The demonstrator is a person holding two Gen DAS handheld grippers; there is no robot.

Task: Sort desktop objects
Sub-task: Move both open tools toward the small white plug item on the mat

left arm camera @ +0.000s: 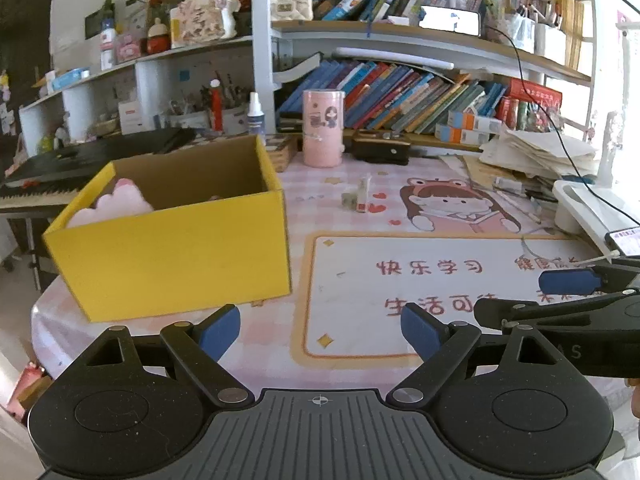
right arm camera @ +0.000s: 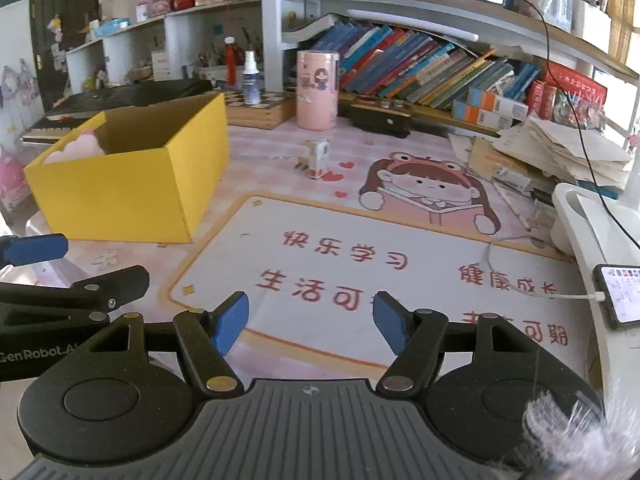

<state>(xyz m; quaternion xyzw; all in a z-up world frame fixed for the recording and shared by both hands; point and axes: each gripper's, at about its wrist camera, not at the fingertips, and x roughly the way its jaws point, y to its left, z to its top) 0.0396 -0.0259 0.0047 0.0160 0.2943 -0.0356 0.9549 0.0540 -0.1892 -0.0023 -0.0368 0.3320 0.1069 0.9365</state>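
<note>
An open yellow box [left arm camera: 176, 248] [right arm camera: 120, 188] stands at the left of the desk mat, with a pink plush thing [left arm camera: 116, 202] [right arm camera: 82, 146] inside it. A small white carton with a tiny figure beside it [left arm camera: 361, 196] [right arm camera: 318, 159] stands on the mat beyond the box. A tall pink canister [left arm camera: 322, 128] [right arm camera: 317, 89] is at the back. My left gripper [left arm camera: 320, 330] hangs open over the mat's front, just right of the box, with nothing between its blue pads. My right gripper [right arm camera: 310, 322] is open over the printed panel, also with nothing in it.
Bookshelves line the back, with a spray bottle [right arm camera: 251, 78] and a dark stapler-like case [right arm camera: 382, 120]. Stacked papers [right arm camera: 560, 152], a white stand [right arm camera: 580, 216] and a phone on a cable [right arm camera: 620, 296] crowd the right. A keyboard [left arm camera: 60, 176] sits behind the box.
</note>
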